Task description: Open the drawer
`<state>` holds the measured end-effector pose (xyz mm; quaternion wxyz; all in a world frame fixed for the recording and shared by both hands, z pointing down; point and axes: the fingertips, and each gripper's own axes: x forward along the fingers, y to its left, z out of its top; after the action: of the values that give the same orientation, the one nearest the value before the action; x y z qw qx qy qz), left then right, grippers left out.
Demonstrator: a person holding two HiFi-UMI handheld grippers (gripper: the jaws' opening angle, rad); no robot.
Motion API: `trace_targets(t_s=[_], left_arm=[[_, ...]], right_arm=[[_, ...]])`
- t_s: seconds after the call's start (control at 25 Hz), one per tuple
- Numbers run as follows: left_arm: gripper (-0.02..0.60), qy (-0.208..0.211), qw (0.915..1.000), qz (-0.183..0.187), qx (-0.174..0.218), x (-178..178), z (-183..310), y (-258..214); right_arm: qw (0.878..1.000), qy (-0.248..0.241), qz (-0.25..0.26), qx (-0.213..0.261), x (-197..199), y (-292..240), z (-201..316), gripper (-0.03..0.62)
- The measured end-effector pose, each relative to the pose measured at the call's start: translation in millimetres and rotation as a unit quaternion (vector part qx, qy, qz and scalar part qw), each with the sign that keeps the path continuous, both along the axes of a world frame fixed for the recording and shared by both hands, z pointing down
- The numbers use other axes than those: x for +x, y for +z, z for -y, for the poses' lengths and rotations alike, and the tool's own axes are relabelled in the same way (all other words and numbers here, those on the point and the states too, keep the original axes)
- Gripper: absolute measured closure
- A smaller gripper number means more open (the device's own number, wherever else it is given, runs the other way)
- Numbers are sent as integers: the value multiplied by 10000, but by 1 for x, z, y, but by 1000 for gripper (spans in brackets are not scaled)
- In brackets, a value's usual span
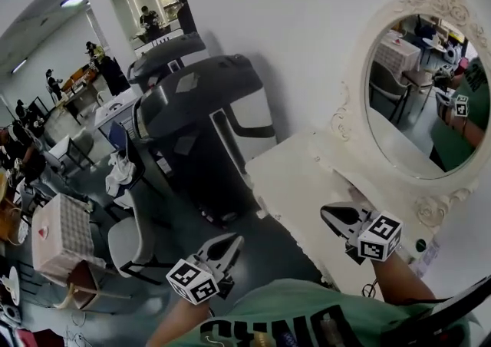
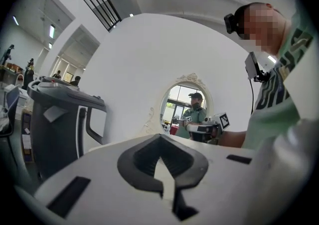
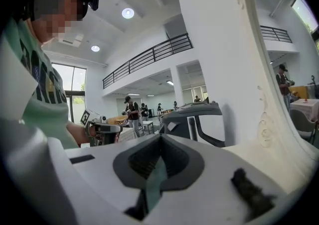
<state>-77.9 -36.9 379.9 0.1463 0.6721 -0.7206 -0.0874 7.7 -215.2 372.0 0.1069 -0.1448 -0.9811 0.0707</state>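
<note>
Head view: a person in a green shirt stands at a white dressing table (image 1: 295, 173) with an ornate oval mirror (image 1: 418, 92). A large dark grey machine (image 1: 203, 119) stands just to its left. The left gripper (image 1: 230, 244) hangs off the table's near left corner, and the right gripper (image 1: 334, 215) hangs over the near edge of the table top. Both have their jaws together on nothing. The drawer does not show here; it is probably under the top, on the table's front face, lower than both grippers. Left gripper view: the jaws are closed and empty and point level toward the mirror and the right gripper, with no drawer front or handle in sight. Right gripper view: the jaws are closed and empty, with the mirror frame at right and the machine ahead, and again no drawer. The task looks not yet begun: finding the handle, gripping it and pulling all remain.
</note>
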Motion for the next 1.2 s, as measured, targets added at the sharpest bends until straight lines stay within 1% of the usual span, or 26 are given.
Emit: trace_targets(t_s=[0.08,0.24,0.32,0.44,0.6,0.76,0.84,1.0,1.2], left_arm=[[580,-115,9999,28,21,-21,-34,3],[580,-239,9996,133,-106,-62,-98,13],[580,-309,9993,116,-172,-79,-116,20],[580,-316,9991,79,-264,-92,-121,30],[580,-223,9985,106,-493,-93,-90,52],[580,-346,9967,-68,-731,-93,-36,90],[580,-407,9947,-156,-927,-93,-12,115],[580,-455,9873,-261,-1497,-97,24,167],[580,-294,9759,-262,-2145,-98,52,227]], right_arm=[[10000,-6,54,-45,-27,-6,-26,583],[9997,51,127,-179,-73,-16,-74,583],[9998,119,74,-163,-87,-14,-87,583],[9996,227,-19,-162,-101,-9,-92,583],[9996,208,-98,-180,-108,1,-72,583],[9997,-20,-203,-155,-113,15,-40,583],[9995,-138,-246,-134,-116,24,-25,583],[9990,-262,-279,-220,-123,46,0,583],[9984,-329,-383,-258,-130,71,18,583]])
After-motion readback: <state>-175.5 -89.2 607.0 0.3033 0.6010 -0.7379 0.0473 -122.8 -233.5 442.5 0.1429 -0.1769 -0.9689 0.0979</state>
